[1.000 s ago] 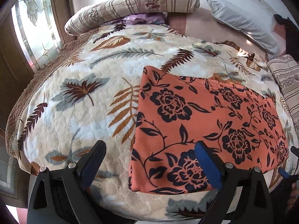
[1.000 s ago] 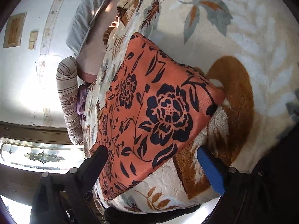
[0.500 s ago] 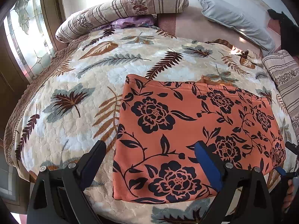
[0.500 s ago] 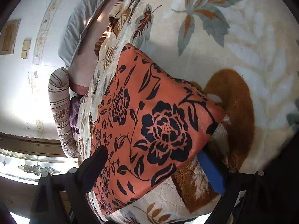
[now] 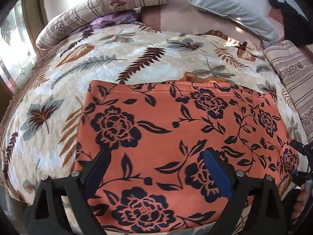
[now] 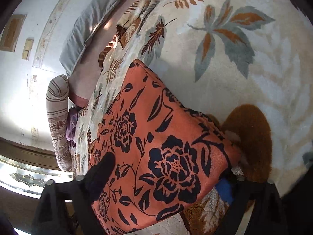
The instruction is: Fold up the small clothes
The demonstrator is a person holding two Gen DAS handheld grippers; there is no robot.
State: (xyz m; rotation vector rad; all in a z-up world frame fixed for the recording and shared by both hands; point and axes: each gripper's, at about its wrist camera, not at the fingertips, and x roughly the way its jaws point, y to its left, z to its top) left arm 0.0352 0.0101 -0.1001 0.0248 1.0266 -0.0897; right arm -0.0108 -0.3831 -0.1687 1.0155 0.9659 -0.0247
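Observation:
An orange garment with black flowers (image 5: 176, 133) lies folded flat on the leaf-patterned bedspread (image 5: 97, 72). My left gripper (image 5: 156, 168) is open, its fingers spread over the garment's near left part. In the right wrist view the garment (image 6: 156, 146) fills the lower middle. My right gripper (image 6: 166, 178) is open at its near right corner, one finger (image 6: 101, 172) above the cloth and the blue-padded finger (image 6: 225, 190) under the corner. The right gripper also shows at the left wrist view's right edge (image 5: 301, 156).
A striped bolster (image 5: 101, 9) and a purple cloth (image 5: 113, 18) lie at the bed's head. A grey pillow (image 5: 234, 9) and a striped cushion (image 5: 293, 78) are at the right. A window (image 5: 11, 45) is on the left.
Both grippers have moved in toward the garment. The left gripper now sits over its near left part, and the right gripper's fingers now straddle its near right corner.

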